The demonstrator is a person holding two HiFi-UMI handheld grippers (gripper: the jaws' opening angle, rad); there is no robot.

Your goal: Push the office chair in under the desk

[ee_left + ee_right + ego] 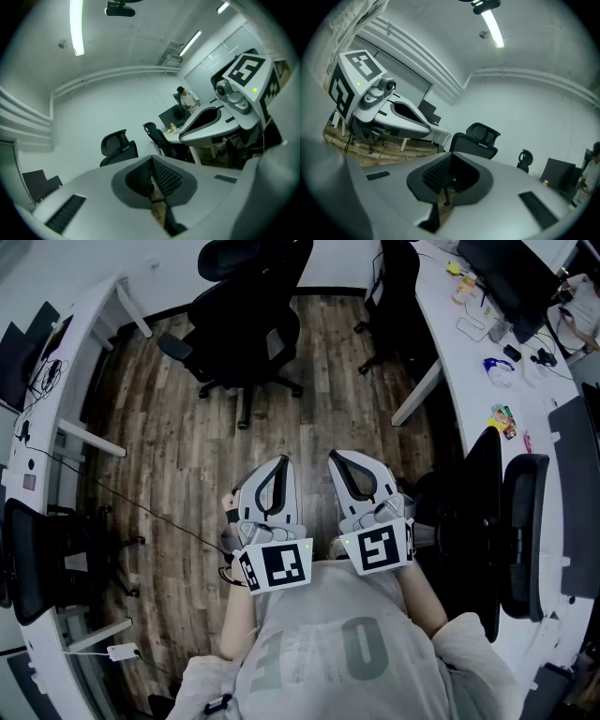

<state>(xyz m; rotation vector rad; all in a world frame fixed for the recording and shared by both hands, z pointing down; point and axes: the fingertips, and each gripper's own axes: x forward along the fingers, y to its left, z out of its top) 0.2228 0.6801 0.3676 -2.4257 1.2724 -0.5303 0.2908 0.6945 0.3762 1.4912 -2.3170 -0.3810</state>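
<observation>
Spanning the room: a plank wood floor [178,456], which I saw running between a white left desk [80,334] and a white right desk [469,371].
Office chair [246,310]: black; it stood out on the open floor between those desks, well apart from both grippers.
Shirt [328,615]: grey, on the person holding the rig, low in my head view.
Left gripper [279,463]: jaws pressed together on nothing, held close to the chest.
Right gripper [335,457]: jaws likewise together and empty, just beside the left one.
Writing: I could read only a large "0" on the shirt.
</observation>
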